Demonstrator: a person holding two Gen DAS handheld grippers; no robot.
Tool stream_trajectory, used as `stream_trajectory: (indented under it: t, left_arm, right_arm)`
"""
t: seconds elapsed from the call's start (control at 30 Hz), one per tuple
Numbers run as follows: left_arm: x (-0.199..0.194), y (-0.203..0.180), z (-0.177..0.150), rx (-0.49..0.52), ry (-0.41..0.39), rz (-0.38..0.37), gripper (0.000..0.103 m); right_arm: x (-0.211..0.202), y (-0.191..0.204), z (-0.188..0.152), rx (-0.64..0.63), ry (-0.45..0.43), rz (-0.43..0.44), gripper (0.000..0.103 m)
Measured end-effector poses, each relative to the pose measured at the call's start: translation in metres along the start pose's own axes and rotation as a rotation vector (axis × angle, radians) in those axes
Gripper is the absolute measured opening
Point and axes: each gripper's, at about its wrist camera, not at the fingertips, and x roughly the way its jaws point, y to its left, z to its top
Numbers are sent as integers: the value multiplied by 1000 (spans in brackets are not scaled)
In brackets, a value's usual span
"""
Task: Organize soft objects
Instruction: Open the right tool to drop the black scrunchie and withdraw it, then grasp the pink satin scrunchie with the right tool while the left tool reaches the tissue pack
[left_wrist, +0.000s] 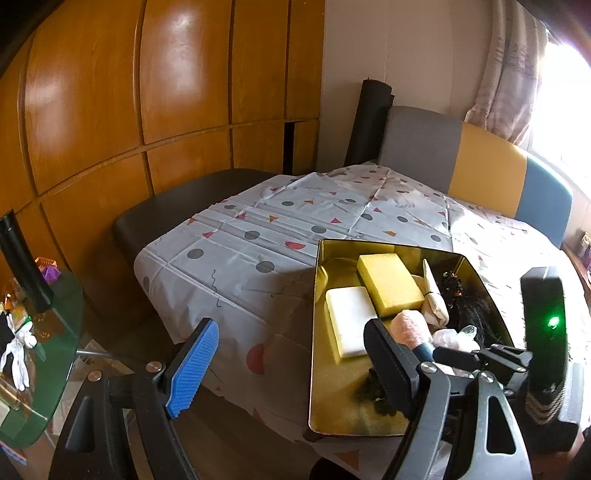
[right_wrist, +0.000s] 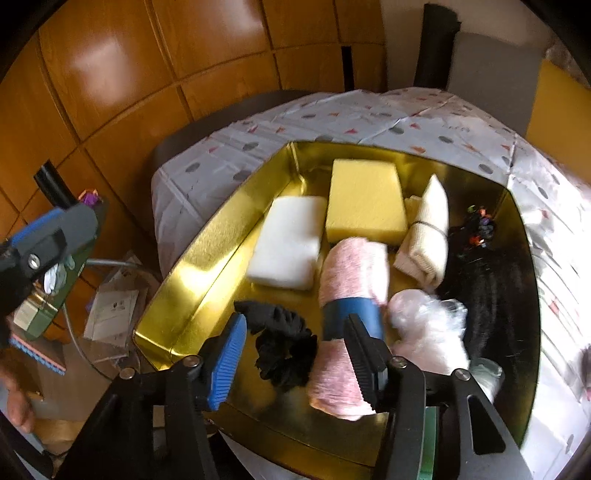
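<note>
My right gripper (right_wrist: 295, 354), jaws spread, hangs over the scrunchie (right_wrist: 284, 347) at the tin's (right_wrist: 177, 258) near edge; lifting carelessly could snag it.

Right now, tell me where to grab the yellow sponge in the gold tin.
Take the yellow sponge across its two long sides, coming straight down from above. It lies flat and its top is bare. The white sponge and the cream roll crowd those sides, so set the right tool narrowly.
</note>
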Motion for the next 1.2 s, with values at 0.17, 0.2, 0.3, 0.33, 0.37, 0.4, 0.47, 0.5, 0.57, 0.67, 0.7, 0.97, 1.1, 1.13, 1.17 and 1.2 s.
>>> stream_trajectory:
  t: [0.17, 0.2, 0.3, 0.33, 0.37, 0.4, 0.47, 0.5, 0.57, 0.67, 0.7, 0.97, 1.1, 1.13, 1.17, 1.2]
  left_arm:
    - [-5, -7, 2, 21, -10, -5, 82]
    - [-6, -9, 2, 24, -12, -7, 82]
    - [-7, -18, 5, 53, -16, -19, 82]
    - [-7, -22, 6, 64, -17, -24, 82]
    - [-8, -28, 7, 76, -18, -31, 82]
    - [-8, -32, 7, 85, -19, -38, 82]
    - [-9, -46, 9, 114, -21, -57, 82]
    - [-9, -52, 9, 127, -20, -66, 82]
    - [-8, -70, 10, 162, -14, -96, 82]
    - [-8, -95, 10, 206, -12, -137, 82]
    - [-7, -103, 9, 220, -8, -155, 82]
    - [-6, -168, 7, 307, 51, -334, 82]
    - [-6, -201, 3, 364, 78, -382, 82]
    - [-5, -208, 3, 374, 85, -399, 82]
    - [-4, -217, 2, 387, 92, -413, 82]
    - [-3, -224, 2, 400, 96, -418, 82]
  right_arm:
    - [-22, -14, -1, 31, -53, -19, 58]
    - [-27, -18, -2, 35, -64, -30, 60]
    - [-45, -33, -6, 46, -96, -62, 63]
    - [-55, -43, -9, 60, -114, -79, 63]
    - [-63, -52, -12, 73, -127, -92, 65]
    - [-68, -59, -14, 84, -135, -105, 67]
    - [-86, -84, -23, 123, -157, -149, 69]
    - [-91, -92, -27, 136, -162, -162, 69]
    - [-107, -119, -38, 178, -173, -210, 70]
    - [-129, -161, -58, 242, -174, -287, 71]
    - [-136, -177, -66, 270, -172, -315, 71]
    - [-187, -310, -138, 560, -140, -532, 74]
    - [-200, -362, -175, 736, -127, -561, 74]
    - [-201, -371, -182, 770, -124, -566, 74]
    - [-200, -381, -189, 805, -124, -565, 74]
    - [-199, -385, -191, 820, -125, -559, 74]
